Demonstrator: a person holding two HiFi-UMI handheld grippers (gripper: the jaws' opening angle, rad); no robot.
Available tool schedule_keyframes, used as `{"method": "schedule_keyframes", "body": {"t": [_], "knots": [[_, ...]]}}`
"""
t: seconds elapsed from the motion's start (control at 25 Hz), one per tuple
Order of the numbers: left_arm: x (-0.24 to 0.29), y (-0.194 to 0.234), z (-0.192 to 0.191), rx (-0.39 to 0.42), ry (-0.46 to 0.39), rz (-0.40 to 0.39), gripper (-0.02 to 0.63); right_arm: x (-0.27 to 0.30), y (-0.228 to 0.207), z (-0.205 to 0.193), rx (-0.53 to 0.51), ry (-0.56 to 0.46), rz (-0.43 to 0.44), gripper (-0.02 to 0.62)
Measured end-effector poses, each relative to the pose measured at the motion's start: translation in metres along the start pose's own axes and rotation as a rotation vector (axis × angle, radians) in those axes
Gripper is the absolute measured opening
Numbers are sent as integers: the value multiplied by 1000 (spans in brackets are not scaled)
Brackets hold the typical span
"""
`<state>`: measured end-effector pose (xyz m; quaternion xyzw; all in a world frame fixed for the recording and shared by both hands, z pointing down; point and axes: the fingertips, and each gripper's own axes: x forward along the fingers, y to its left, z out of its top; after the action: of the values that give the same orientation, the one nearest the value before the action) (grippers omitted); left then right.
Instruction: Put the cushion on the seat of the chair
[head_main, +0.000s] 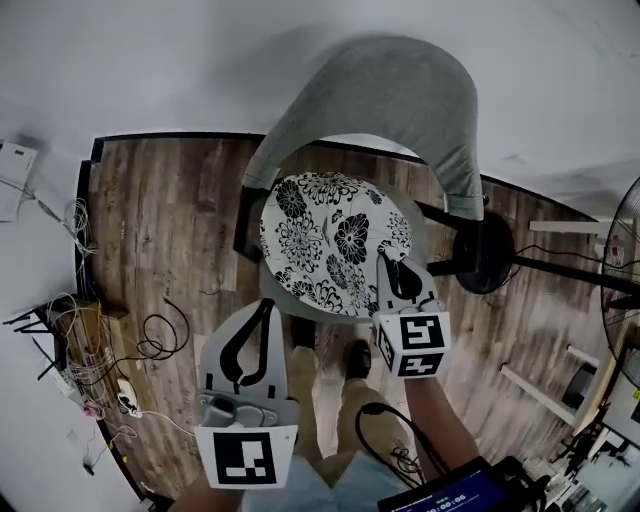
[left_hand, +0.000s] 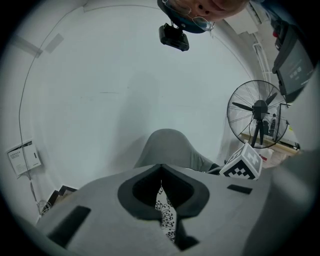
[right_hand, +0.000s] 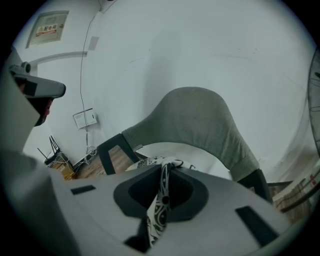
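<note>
The round white cushion (head_main: 335, 243) with black flowers hangs just over the seat of the grey chair (head_main: 400, 100), whose curved back rises behind it. My left gripper (head_main: 267, 304) is shut on the cushion's near left edge. A strip of the patterned fabric (left_hand: 165, 212) shows pinched between its jaws in the left gripper view. My right gripper (head_main: 386, 262) is shut on the near right edge, and a fold of the fabric (right_hand: 161, 200) runs through its closed jaws. The seat itself is mostly hidden under the cushion.
A standing fan (left_hand: 260, 112) is to the right of the chair, its base (head_main: 485, 250) on the wooden floor. Tangled cables (head_main: 90, 350) lie at the left wall. The person's feet (head_main: 355, 360) stand just before the chair.
</note>
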<state>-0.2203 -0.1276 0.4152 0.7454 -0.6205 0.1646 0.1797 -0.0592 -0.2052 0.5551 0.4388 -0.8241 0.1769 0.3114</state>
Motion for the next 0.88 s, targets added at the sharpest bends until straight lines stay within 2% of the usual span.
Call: {"method": "schedule_keyframes", "body": {"t": [0.24, 0.48, 0.64, 0.72, 0.8, 0.88], "knots": [[21, -31, -5, 28, 23, -41, 9, 1, -39, -45, 64, 59, -33, 25], [48, -61, -15, 58, 66, -41, 9, 13, -73, -99, 123, 116, -29, 32], [64, -75, -22, 83, 81, -32, 9, 24, -94, -123, 122, 121, -15, 56], [72, -85, -27, 96, 90, -41, 9, 29, -104, -132, 109, 121, 1, 96], [77, -95, -33, 119, 103, -60, 9, 30, -111, -138, 120, 124, 20, 208], [82, -104, -38, 136, 113, -78, 9, 24, -116, -147, 149, 131, 19, 288]]}}
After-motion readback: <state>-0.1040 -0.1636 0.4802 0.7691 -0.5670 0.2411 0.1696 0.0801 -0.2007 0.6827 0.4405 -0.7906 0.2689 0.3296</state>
